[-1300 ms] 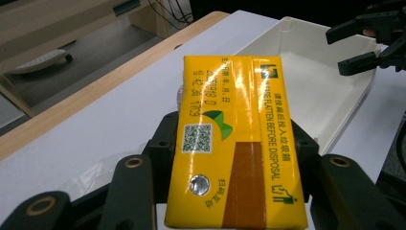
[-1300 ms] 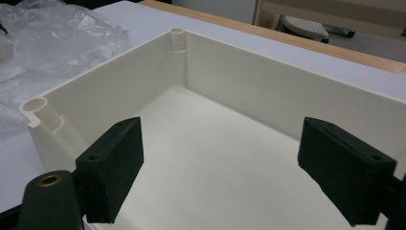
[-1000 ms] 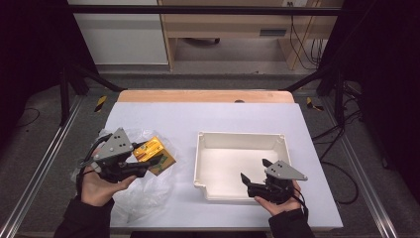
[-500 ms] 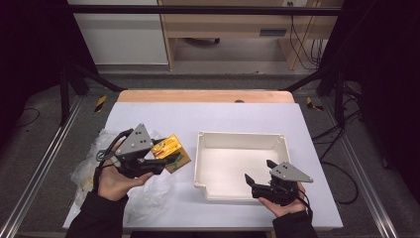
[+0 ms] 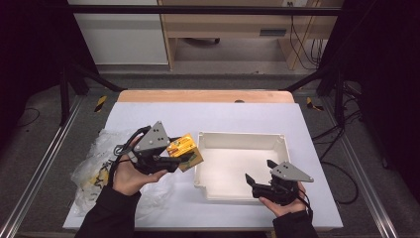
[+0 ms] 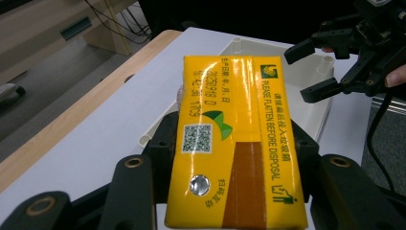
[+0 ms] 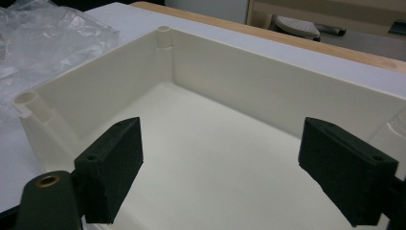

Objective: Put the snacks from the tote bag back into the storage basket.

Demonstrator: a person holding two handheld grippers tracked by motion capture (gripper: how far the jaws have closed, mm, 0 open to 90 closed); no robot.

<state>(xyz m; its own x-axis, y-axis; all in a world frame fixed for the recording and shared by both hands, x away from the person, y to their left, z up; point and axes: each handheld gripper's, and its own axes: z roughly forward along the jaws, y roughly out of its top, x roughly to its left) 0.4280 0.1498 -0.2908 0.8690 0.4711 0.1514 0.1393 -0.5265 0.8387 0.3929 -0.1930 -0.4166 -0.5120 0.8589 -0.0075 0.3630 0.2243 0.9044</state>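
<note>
From the high view, your left gripper point(image 5: 179, 159) is clamped on the yellow carton point(image 5: 185, 150), which sticks out ahead of the fingertips toward the white tray point(image 5: 241, 139). The carton is held just short of the tray's near-left wall, above the table point(image 5: 223, 111), with the crumpled plastic bag point(image 5: 96, 158) lying behind your left hand. Your right gripper point(image 5: 259, 179) sits at the tray's near edge with its jaws spread and nothing between them, so the carrying hand is the one that has to cover the gap.

In the left gripper view, the carton point(image 6: 233, 139) runs lengthwise straight out between the two jaws, its long axis in line with them and its far end pointing at the tray point(image 6: 306, 72). The pads press its two long sides. Your right gripper point(image 6: 313, 69) shows beyond it, over the tray's far side.

In the right gripper view, the spread fingers point(image 7: 114, 165) frame the bare tray floor point(image 7: 215, 163), which lies directly ahead and below them. I judge that you should keep them aside as the carton comes in.
</note>
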